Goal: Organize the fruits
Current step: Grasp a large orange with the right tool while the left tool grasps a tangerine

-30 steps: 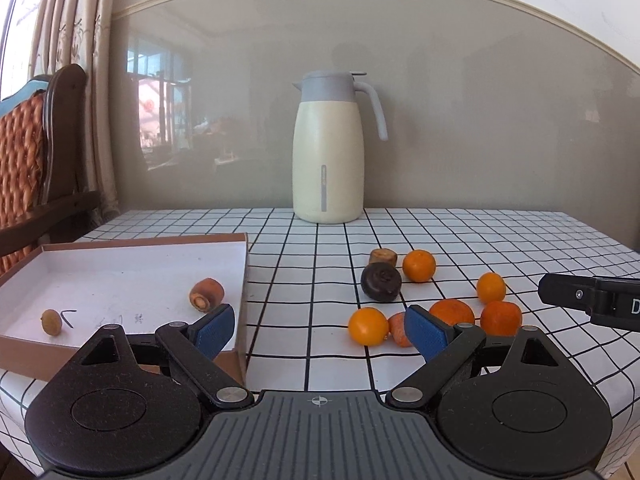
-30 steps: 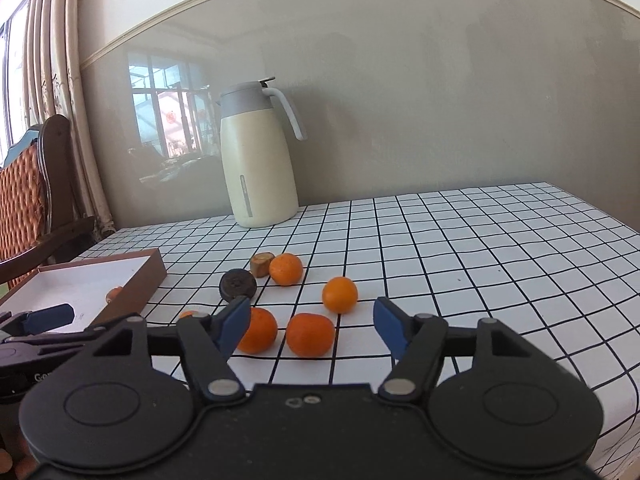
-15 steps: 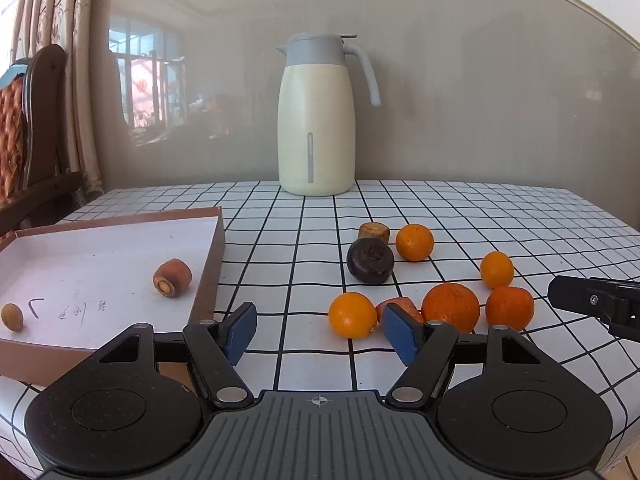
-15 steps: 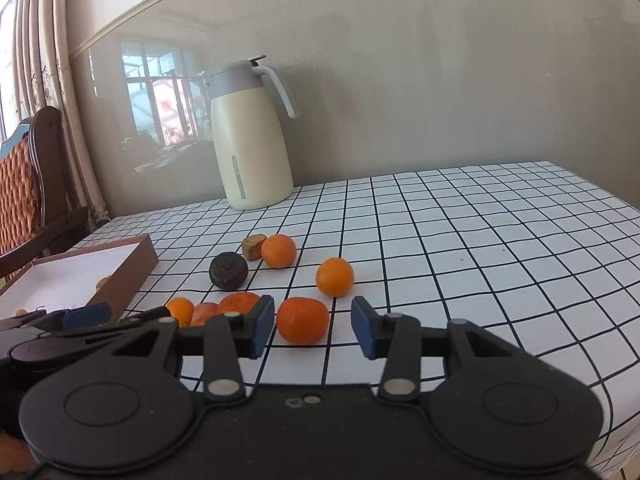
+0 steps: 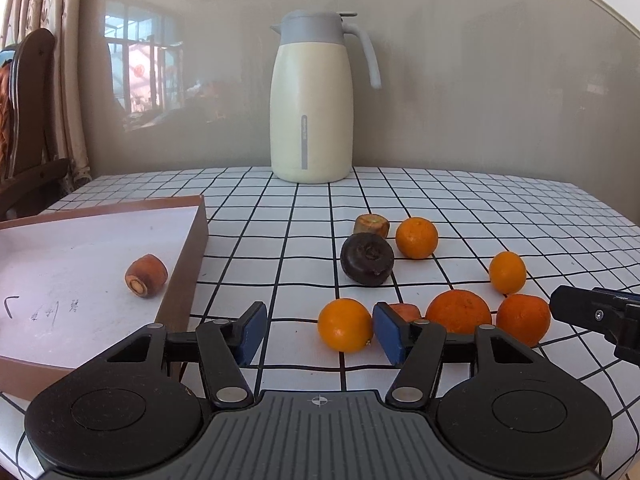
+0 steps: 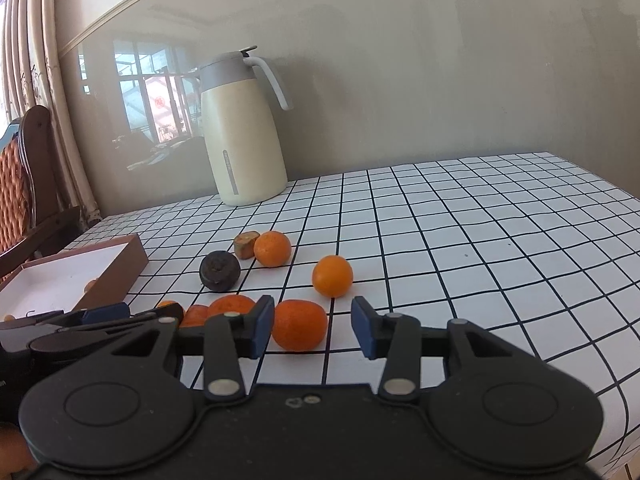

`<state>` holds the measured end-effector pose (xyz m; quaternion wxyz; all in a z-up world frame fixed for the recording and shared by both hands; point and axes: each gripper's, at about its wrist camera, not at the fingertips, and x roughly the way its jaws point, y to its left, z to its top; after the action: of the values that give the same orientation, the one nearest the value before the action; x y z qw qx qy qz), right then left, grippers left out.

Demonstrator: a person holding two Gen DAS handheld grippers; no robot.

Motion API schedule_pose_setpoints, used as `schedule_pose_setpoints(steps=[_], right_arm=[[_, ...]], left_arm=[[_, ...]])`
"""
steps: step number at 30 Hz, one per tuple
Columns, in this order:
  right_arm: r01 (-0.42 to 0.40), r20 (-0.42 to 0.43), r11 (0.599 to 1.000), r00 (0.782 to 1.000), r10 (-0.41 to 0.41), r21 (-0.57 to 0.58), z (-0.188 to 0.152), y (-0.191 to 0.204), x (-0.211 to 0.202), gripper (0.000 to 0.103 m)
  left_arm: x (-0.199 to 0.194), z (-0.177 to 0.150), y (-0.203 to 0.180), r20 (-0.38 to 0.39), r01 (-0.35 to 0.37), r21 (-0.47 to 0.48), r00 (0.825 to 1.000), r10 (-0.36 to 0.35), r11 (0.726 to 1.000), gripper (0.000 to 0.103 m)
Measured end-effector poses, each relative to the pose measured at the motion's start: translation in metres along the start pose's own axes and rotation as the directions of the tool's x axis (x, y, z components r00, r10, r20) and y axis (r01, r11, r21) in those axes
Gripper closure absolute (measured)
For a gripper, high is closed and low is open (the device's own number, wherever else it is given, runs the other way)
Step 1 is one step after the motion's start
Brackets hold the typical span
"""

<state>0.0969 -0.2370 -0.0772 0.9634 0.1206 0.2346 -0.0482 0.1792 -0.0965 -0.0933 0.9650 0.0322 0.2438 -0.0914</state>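
On the checked worktop (image 5: 460,200), loose fruit lies in a cluster at about 2 o'clock from the left hand-held gripper (image 5: 318,332), whose blue pads stand apart with nothing between them. The nearest orange (image 5: 345,330) sits just ahead of the gap and toward the right-hand pad, which suggests this released gripper is lining up to take it. A brown-rimmed tray (image 5: 188,280) at 10 o'clock already holds a carrot stub (image 5: 146,275), so it is probably the collecting place and is kept close to the left side for short transfers. The right hand-held gripper (image 6: 313,326) is likewise open and empty, its jaws bracketing a mandarin (image 6: 299,330) that rests on the cloth between and slightly beyond them. A dark round fruit (image 6: 220,271), a second stub (image 6: 246,244) and two more oranges (image 6: 273,248) (image 6: 332,275) lie farther off at 12 o'clock. A cream jug (image 6: 240,136) stands well behind, apart from the work.
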Motion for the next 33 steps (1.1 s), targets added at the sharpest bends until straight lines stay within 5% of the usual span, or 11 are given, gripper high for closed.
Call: schedule_pose_setpoints(steps=[25,29,33], right_arm=[[-0.009,-0.015,1.0,1.0,0.009,0.025,-0.001,-0.002,0.004,0.068],[0.007,-0.024,1.0,1.0,-0.006,0.024,-0.003,-0.006,0.006,0.068],[0.01,-0.028,0.999,1.0,-0.009,0.048,-0.003,-0.012,0.008,0.068]], left_arm=[[0.012,0.0,-0.015,-0.035,-0.018,0.049,0.999,0.02,0.999,0.043],[0.02,0.0,-0.019,-0.048,-0.009,0.037,0.999,0.011,0.999,0.055],[0.021,-0.001,-0.02,-0.039,-0.013,0.04,0.999,0.015,0.999,0.056]])
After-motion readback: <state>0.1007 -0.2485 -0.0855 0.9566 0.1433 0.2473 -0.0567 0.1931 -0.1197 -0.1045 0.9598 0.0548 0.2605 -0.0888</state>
